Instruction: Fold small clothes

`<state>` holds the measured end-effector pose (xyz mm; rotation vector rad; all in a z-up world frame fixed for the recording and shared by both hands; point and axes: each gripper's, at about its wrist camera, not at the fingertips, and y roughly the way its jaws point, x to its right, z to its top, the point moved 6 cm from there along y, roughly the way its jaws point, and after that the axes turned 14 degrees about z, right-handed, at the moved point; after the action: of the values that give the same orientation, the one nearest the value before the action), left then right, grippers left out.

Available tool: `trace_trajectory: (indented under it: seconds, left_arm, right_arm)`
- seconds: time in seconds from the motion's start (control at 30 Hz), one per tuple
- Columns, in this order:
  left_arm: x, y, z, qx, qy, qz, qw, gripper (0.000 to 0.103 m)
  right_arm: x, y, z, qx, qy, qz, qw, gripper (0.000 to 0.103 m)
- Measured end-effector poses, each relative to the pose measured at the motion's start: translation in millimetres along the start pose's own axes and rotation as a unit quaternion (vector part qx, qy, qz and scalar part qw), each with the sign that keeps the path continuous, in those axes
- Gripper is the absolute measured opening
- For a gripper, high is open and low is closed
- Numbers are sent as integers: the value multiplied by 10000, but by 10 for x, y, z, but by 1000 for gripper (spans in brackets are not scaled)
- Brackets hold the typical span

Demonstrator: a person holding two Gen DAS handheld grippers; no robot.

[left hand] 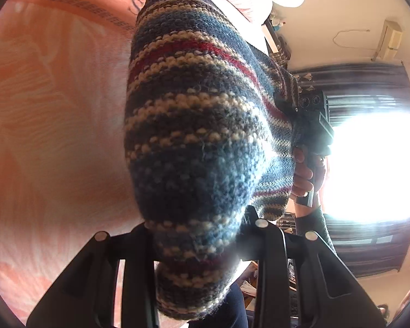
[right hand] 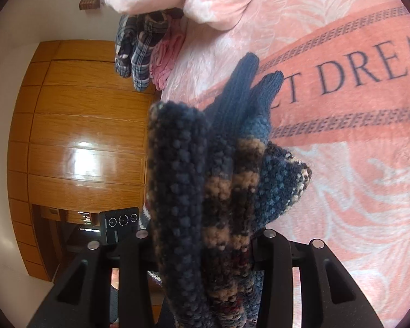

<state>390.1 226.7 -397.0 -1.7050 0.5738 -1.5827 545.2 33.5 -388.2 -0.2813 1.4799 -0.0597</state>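
Above the pink bed (right hand: 341,205), each hand-held gripper, left (left hand: 196,246) and right (right hand: 202,243), is clamped on the striped knit sweater (left hand: 194,114), lifted clear; folding looks barely begun, while folded clothes (right hand: 147,49) sit near the bed's pillows

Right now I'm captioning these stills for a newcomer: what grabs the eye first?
A striped knitted sweater fills the middle of both views, clamped in the left gripper and the right gripper above a pink bedspread printed with large letters. A glaring window sits at the left view's right edge.
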Motion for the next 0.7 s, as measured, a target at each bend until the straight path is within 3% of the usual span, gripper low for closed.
trace_trajectory:
  seconds: [0.23, 0.4, 0.43, 0.5, 0.57, 0.63, 0.7]
  left_arm:
    - [-511, -337, -343, 173, -367, 137, 9991, 30]
    - [-864, -224, -609, 42, -721, 140, 9973, 31]
    - [-930, -163, -649, 27, -789, 140, 9968, 33]
    - [-1078, -84, -738, 38, -917, 125, 9957, 50]
    - [-1171, -88, -781, 126, -946, 431, 9945, 67]
    - [-1205, -244, -800, 345, -986, 1043, 9890, 75]
    - [-1141, -523, -840, 865, -860, 1679, 9782, 77]
  right_arm:
    - [18, 748, -279, -309, 206, 161, 9992, 41]
    - [309, 1068, -476, -572, 499, 32, 9971, 43]
    - [380, 1083, -496, -589, 520, -121, 9968, 45]
    - [470, 1036, -523, -533, 505, -503, 9960, 67]
    - [445, 842, -524, -263, 559, -524, 9967, 76]
    - [322, 541, -524, 183, 369, -730, 9965, 75]
    - [96, 263, -568, 604, 40, -723, 9955, 62]
